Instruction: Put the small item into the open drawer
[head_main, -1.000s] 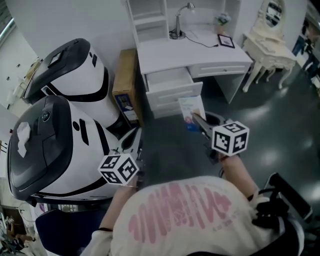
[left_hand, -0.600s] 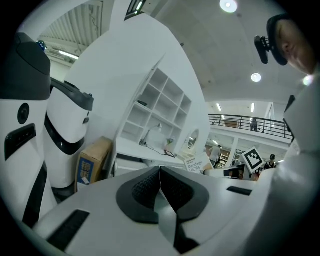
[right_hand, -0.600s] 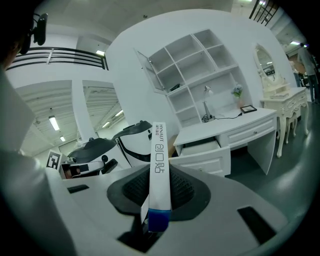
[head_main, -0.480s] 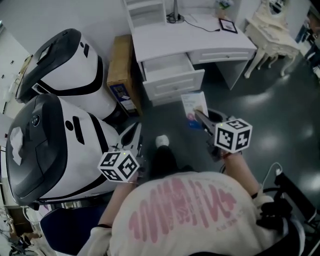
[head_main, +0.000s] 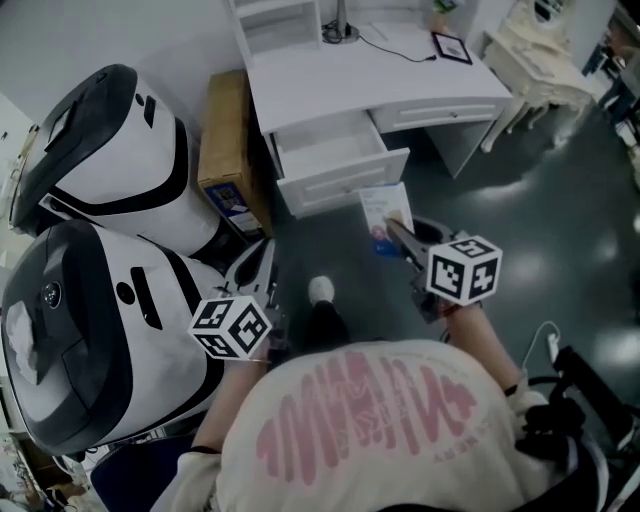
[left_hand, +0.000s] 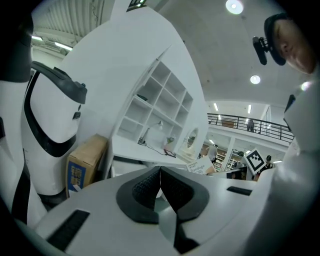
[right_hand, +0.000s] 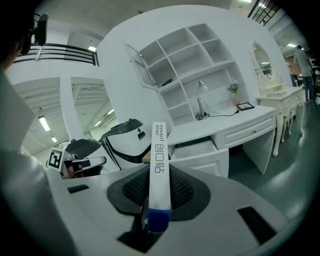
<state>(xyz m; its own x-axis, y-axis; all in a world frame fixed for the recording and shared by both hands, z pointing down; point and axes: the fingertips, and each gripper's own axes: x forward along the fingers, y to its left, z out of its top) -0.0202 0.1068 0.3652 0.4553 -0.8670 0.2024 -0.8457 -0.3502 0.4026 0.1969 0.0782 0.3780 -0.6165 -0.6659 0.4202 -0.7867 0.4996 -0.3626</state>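
- Found the right gripper (right_hand: 159, 172) clamped on the small box (right_hand: 160, 165), a slim white carton with a blue end, standing edge-on and upright between the pads. Noted no change in that grip over the last second.
- Found the left gripper (left_hand: 160, 186) with its jaws pressed together and nothing between them, held low at the person's left.
- Recorded the drawer (head_main: 330, 152) pulled open beneath the white tabletop (head_main: 380, 80), apparently empty, and showing larger and nearer in the head view than a second earlier.
- Noted a shoe (head_main: 320, 290) newly in view below the drawer, absent a second ago.
- Judged from these changes an approach on foot toward the desk, with the box carried along.
- Located the small box, in the head view, just short of the drawer front and not yet above the opening.
- Judged the remaining work: close the gap, bring the box over the opening, lower it, release.
- Flagged one risk: the tall, narrow box tipping on release.
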